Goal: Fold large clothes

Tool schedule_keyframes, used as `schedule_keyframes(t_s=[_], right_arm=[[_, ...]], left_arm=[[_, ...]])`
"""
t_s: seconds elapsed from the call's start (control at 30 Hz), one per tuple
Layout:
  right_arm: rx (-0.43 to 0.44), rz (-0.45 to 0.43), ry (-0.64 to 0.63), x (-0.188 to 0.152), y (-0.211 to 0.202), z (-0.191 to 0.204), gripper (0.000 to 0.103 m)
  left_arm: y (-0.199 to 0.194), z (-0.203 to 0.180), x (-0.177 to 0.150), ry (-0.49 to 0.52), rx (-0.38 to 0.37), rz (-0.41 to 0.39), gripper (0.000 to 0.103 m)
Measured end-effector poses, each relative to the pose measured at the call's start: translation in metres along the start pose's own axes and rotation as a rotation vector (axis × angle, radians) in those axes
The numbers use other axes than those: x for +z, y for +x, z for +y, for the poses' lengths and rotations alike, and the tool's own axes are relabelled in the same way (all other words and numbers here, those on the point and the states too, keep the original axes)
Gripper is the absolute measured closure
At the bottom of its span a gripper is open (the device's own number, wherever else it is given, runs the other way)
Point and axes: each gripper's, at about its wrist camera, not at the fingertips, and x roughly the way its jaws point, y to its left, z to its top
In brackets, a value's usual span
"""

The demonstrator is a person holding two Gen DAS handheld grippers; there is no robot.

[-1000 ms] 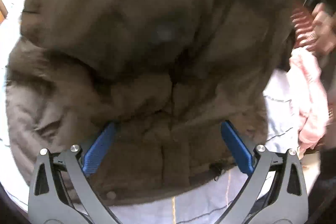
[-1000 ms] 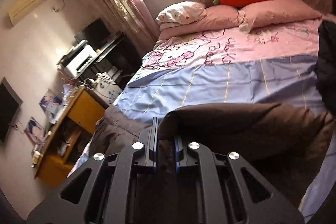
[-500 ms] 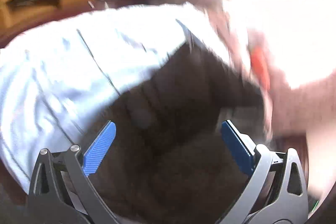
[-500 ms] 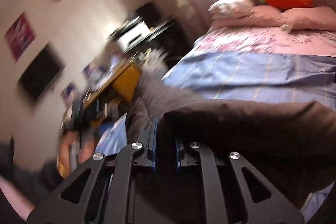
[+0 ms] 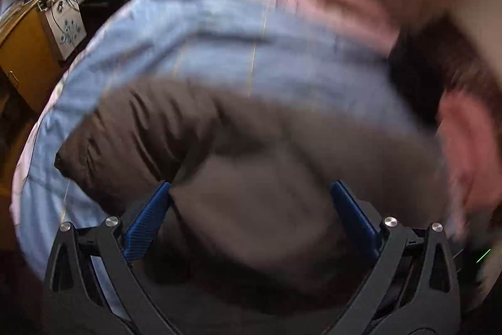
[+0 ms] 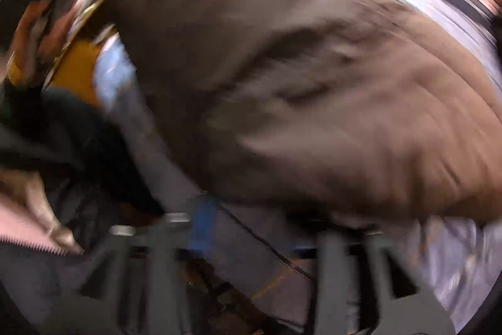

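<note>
Brown jacket lies bunched on the blue bedsheet. Left gripper spread wide above it; right gripper jaws, just opening, grip nothing.

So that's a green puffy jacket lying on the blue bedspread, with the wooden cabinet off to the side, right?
Not quite: the jacket is brown, not green. The left wrist view shows it plainly, a brown puffy jacket lying on the blue bedspread, with the wooden cabinet off to the side. The right wrist view, though blurred, shows the same brown fabric.
</note>
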Motion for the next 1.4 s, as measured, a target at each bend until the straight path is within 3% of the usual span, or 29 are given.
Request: schedule_keyframes(t_s=[0.1,0.17,0.23,0.27,0.33,0.4,0.47,0.5,0.57,0.67,0.7,0.8,0.9,1.07,1.17,1.23,1.3,1.33,1.4], right_arm=[[-0.071,-0.091,0.187,-0.016,-0.032,-0.022,0.046],[-0.11,-0.222,0.359,-0.032,-0.07,-0.035,0.047],[-0.112,-0.369,0.352,-0.038,-0.095,-0.024,0.065],[-0.094,-0.399,0.328,-0.038,-0.099,-0.012,0.066],[-0.029,-0.356,0.274,-0.027,-0.081,0.013,0.066],[-0.038,-0.234,0.198,-0.013,-0.038,0.038,0.066],[-0.121,-0.152,0.128,0.004,-0.003,0.05,0.066],[-0.198,-0.069,0.096,0.008,0.024,0.055,0.066],[-0.252,0.013,0.094,0.013,0.051,0.046,0.066],[-0.425,0.08,0.129,0.028,0.075,0.016,0.066],[-0.465,0.081,0.172,0.038,0.075,0.001,0.066],[-0.474,0.047,0.26,0.076,0.07,-0.028,0.073],[-0.578,-0.003,0.196,0.118,0.078,-0.039,0.077],[-0.62,-0.126,0.134,0.164,0.094,-0.063,0.083],[-0.553,-0.124,0.179,0.16,0.076,-0.07,0.083],[-0.453,-0.149,0.237,0.147,0.044,-0.06,0.083],[-0.295,-0.147,0.188,0.136,0.022,-0.026,0.078],[-0.11,-0.109,0.104,0.125,0.014,0.002,0.063],[0.088,-0.036,-0.02,0.104,0.016,0.039,0.039]], left_arm=[[0.021,-0.002,-0.022,0.05,0.077,0.075,0.002],[0.029,0.004,-0.032,0.058,0.109,0.112,0.002],[0.035,0.008,-0.043,0.091,0.154,0.122,0.002],[0.038,0.002,-0.048,0.135,0.199,0.121,0.002],[0.041,-0.009,-0.056,0.184,0.258,0.119,0.002],[0.035,-0.018,-0.063,0.199,0.287,0.12,0.002],[0.035,-0.017,-0.067,0.192,0.294,0.126,0.002],[0.038,-0.013,-0.068,0.185,0.295,0.13,0.002],[0.038,-0.012,-0.077,0.169,0.289,0.147,0.002],[0.046,-0.016,-0.087,0.179,0.277,0.163,0.002],[0.05,-0.02,-0.089,0.188,0.281,0.156,0.002],[0.06,-0.033,-0.081,0.195,0.293,0.112,0.002],[0.076,-0.04,-0.066,0.161,0.28,0.092,0.002],[0.106,-0.047,-0.041,0.113,0.25,0.084,0.002],[0.116,-0.048,-0.035,0.103,0.251,0.096,0.002],[0.112,-0.044,-0.04,0.082,0.231,0.111,0.002],[0.112,-0.04,-0.039,0.076,0.216,0.117,0.002],[0.112,-0.038,-0.038,0.071,0.209,0.122,0.002],[0.112,-0.035,-0.036,0.057,0.201,0.132,0.002]])
